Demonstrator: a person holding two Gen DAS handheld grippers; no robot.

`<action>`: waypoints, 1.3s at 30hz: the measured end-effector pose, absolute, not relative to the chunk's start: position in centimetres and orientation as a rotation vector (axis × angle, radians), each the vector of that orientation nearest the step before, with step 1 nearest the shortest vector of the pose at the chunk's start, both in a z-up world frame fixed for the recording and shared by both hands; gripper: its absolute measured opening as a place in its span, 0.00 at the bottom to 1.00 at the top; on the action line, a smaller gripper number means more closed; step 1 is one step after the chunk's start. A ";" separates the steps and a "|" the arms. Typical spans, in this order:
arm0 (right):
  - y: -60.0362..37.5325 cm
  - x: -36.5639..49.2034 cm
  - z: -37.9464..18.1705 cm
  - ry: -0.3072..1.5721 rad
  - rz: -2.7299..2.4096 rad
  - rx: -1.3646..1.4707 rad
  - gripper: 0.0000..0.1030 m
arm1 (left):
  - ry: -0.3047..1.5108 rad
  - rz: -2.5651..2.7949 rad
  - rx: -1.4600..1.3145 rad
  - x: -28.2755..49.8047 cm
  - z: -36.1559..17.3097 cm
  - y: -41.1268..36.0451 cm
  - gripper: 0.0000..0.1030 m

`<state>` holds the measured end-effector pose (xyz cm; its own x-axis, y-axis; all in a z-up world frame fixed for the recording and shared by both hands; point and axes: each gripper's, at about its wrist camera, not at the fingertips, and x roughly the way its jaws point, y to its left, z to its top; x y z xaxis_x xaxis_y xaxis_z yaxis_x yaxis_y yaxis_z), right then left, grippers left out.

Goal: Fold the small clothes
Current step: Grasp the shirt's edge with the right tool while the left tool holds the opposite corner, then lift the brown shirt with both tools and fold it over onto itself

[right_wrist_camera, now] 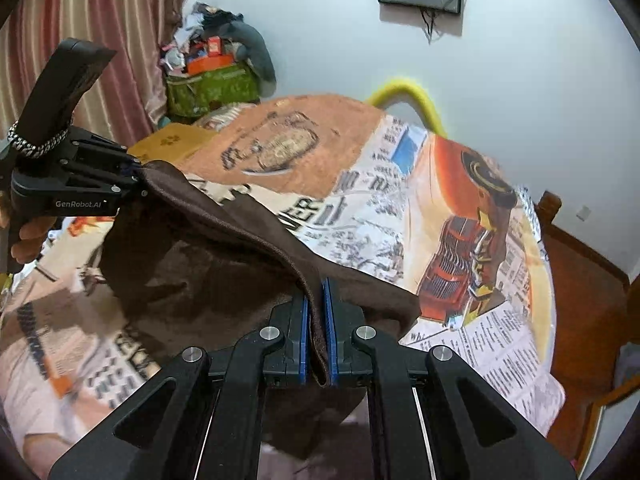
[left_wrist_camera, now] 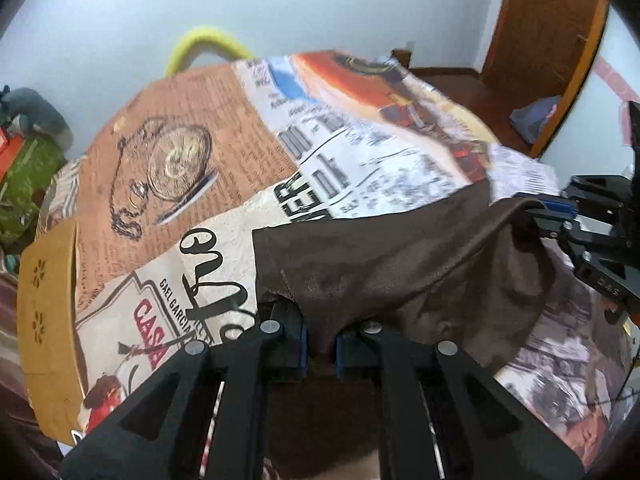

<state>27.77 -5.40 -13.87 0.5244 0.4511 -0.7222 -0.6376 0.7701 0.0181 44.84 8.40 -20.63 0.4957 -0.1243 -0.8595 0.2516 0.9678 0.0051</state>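
— White walls, a striped curtain at ten o'clock, and a printed bedspread (right_wrist_camera: 400, 216) of newspaper and pocket-watch pictures over the whole bed. Where is the garment?

— Brown cloth (right_wrist_camera: 224, 264) hangs between my two grippers, above the bedspread, sagging in the middle.

— What grips it?

— My right gripper (right_wrist_camera: 319, 332) is pinched tight on one edge, the fabric squeezed between its blue pads (right_wrist_camera: 329, 320). My left gripper (left_wrist_camera: 320, 346), at nine o'clock in the right wrist view, is clamped nearly closed on the other edge.

— Anything else?

— A yellow hoop (left_wrist_camera: 204, 42) sits at twelve o'clock, behind the bed.
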 end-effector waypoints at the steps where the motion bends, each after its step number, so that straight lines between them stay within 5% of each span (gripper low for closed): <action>1: -5.3 28.4 -14.5 0.796 0.657 -0.265 0.06 | 1.051 -0.227 0.128 45.6 -21.4 8.5 0.11; 4: -5.2 29.9 -15.7 0.830 0.651 -0.267 0.07 | 1.131 -0.220 0.085 47.2 -23.7 9.0 0.19; 7: -4.8 31.0 -16.7 0.854 0.633 -0.278 0.07 | 1.175 -0.189 0.074 47.8 -24.7 9.3 0.62; 10: -4.9 31.8 -17.0 0.873 0.620 -0.253 0.11 | 1.133 -0.157 0.053 47.5 -23.9 10.3 0.72; 12: -5.1 32.4 -16.8 0.879 0.606 -0.228 0.23 | 1.115 -0.143 0.019 47.3 -23.2 10.9 0.73; 14: -5.5 32.8 -16.4 0.882 0.581 -0.199 0.48 | 1.093 -0.124 0.009 46.6 -22.4 11.7 0.76; 19: -7.2 31.9 -14.3 0.856 0.554 -0.123 0.72 | 1.056 -0.106 0.017 43.8 -21.3 13.3 0.87; 32: -9.5 25.3 -18.1 1.021 0.585 -0.002 0.77 | 1.177 -0.208 -0.176 39.5 -26.4 13.9 0.87; 36: -9.2 24.9 -19.6 1.055 0.599 0.049 0.77 | 1.189 -0.235 -0.201 40.4 -27.3 12.9 0.73; 39: -8.2 25.3 -19.7 1.049 0.636 0.057 0.75 | 1.145 -0.259 -0.203 40.6 -27.0 12.2 0.51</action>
